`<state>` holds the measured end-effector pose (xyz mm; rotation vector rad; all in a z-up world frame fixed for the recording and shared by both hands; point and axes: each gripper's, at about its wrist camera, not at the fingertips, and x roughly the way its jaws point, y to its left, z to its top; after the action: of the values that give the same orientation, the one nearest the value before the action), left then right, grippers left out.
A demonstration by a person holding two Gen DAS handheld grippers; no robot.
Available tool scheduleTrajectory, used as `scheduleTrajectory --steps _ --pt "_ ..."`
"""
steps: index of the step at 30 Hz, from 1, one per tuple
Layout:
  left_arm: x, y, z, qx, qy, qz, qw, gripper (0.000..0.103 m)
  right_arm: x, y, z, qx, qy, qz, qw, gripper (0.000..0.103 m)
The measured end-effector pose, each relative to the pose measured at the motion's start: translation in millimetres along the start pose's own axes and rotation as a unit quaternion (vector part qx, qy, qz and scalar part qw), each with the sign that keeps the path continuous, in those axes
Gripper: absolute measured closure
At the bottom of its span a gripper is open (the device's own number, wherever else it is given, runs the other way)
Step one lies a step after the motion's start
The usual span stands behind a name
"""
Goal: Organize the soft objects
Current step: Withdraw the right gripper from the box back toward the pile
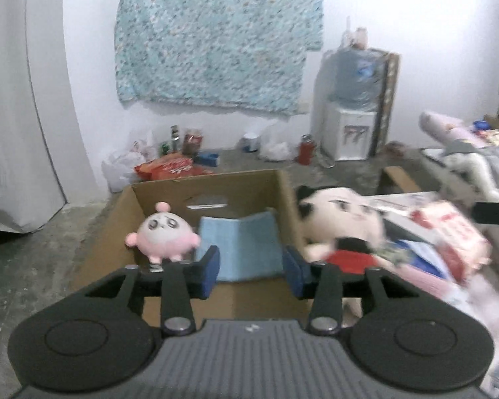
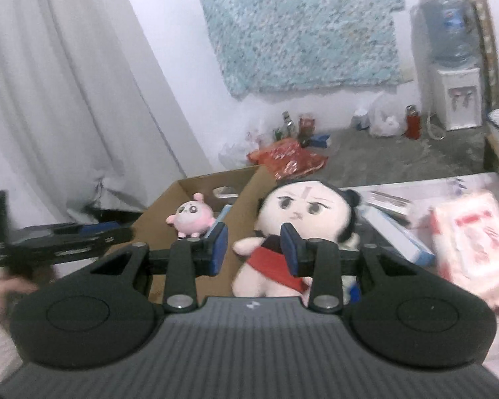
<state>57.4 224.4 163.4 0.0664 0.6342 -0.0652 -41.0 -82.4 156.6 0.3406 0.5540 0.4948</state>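
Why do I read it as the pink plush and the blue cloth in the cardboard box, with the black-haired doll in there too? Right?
Not quite. The pink plush and blue cloth are in the cardboard box, but the black-haired doll sits outside it, beside the box's right wall. The right wrist view shows it.

Cardboard box [image 1: 284, 186] open-topped; pink plush [image 1: 163, 232], blue cloth [image 1: 246, 242] inside; doll [image 2: 299, 219] beside wall.

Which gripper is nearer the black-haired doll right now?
Right. The right gripper is open just in front of the black-haired doll, not holding it. The left gripper is open and empty above the cardboard box, with the doll off to its right.
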Motion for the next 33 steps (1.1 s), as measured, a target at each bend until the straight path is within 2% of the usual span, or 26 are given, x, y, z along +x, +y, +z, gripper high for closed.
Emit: scheduleTrajectory --steps 4,7,9,12,18,22,25,28,32,33 --pt "-30.1 -29.6 -31.1 -0.002 -0.031 -0.011 0.9994 0.051 -25.0 -19.3 -34.7 -0.013 -0.022 -0.025 0.999 0.065" --pt "-36.9 -53.2 -57.0 0.014 -0.05 -0.01 0.9986 0.051 -29.8 -42.3 -54.8 -0.011 -0.02 -0.034 0.999 0.064" --pt "-32.0 -67.6 -67.5 0.022 -0.061 -0.011 0.9978 0.05 -25.8 -52.6 -62.3 -0.017 -0.014 -0.045 0.999 0.064" --pt "-21.9 -81.8 -75.3 0.016 -0.073 -0.013 0.9971 0.049 -14.2 -61.5 -70.1 -0.027 -0.03 -0.058 0.998 0.064" --pt "9.6 -106.4 -78.4 -0.01 -0.085 -0.032 0.9958 0.047 10.1 -88.1 -83.0 -0.006 -0.003 -0.062 0.998 0.064" --pt "22.6 -130.7 -82.0 0.009 -0.113 -0.032 0.993 0.045 15.6 -97.1 -80.9 -0.016 0.007 -0.086 0.996 0.063" --pt "30.4 -147.5 -86.5 0.033 -0.124 -0.032 0.9912 0.04 15.0 -110.1 -77.2 -0.003 -0.01 -0.086 0.996 0.06" --pt "42.5 -157.7 -88.2 0.046 -0.119 -0.052 0.9905 0.036 22.3 -124.9 -75.7 0.036 0.001 -0.066 0.997 0.06" --pt "57.9 -169.0 -93.3 0.059 -0.1 -0.106 0.9876 0.023 28.1 -136.5 -82.8 0.058 0.031 -0.052 0.996 0.057" --pt "59.6 -172.1 -96.2 0.068 -0.101 -0.113 0.986 0.023 28.1 -137.7 -86.0 0.064 0.04 -0.046 0.996 0.055"
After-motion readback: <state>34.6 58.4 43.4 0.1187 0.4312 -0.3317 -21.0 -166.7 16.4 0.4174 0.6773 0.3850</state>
